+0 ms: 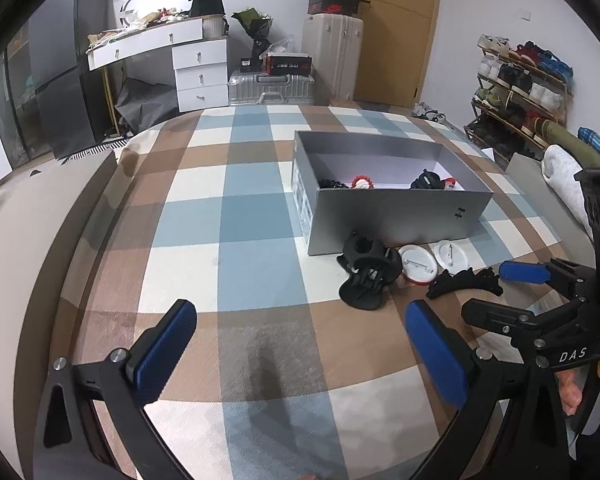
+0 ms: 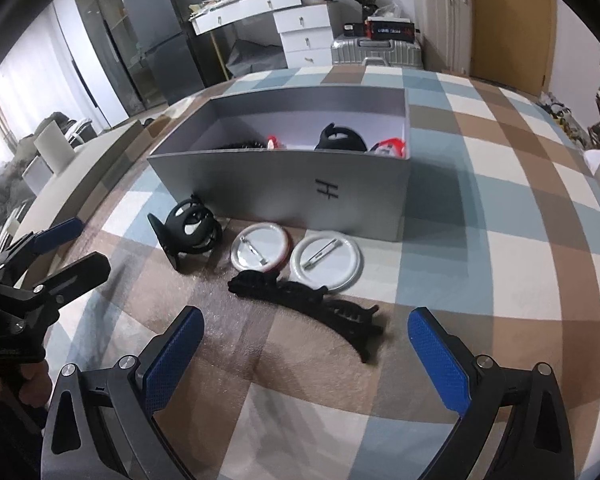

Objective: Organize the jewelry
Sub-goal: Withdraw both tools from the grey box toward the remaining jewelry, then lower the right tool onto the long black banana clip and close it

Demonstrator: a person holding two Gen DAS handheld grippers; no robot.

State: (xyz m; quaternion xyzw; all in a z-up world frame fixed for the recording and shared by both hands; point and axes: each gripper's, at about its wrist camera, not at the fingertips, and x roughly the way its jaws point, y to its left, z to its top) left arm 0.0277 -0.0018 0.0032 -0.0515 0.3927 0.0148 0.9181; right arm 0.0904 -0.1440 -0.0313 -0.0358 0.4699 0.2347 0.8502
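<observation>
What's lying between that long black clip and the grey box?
Two round pin badges, one red-rimmed and one white, lie between the long black clip and grey box, seen from the right wrist.

We hold a gripper in each hand, both low and pointed forward. Our left gripper (image 1: 300, 344) has its jaws spread wide, the blue-padded fingers (image 1: 166, 350) well apart and nothing between them. Our right gripper (image 2: 306, 354) is likewise wide apart, its blue pads (image 2: 440, 360) empty. From the left wrist view, the right gripper sits just to the right and slightly ahead, and part of our right hand (image 1: 580, 384) shows wrapped around its handle below the "DAS" marking. From the right wrist view, the left gripper appears at the left edge, with our left hand (image 2: 30, 384) gripping its handle. The two grippers sit side by side, close but apart.
</observation>
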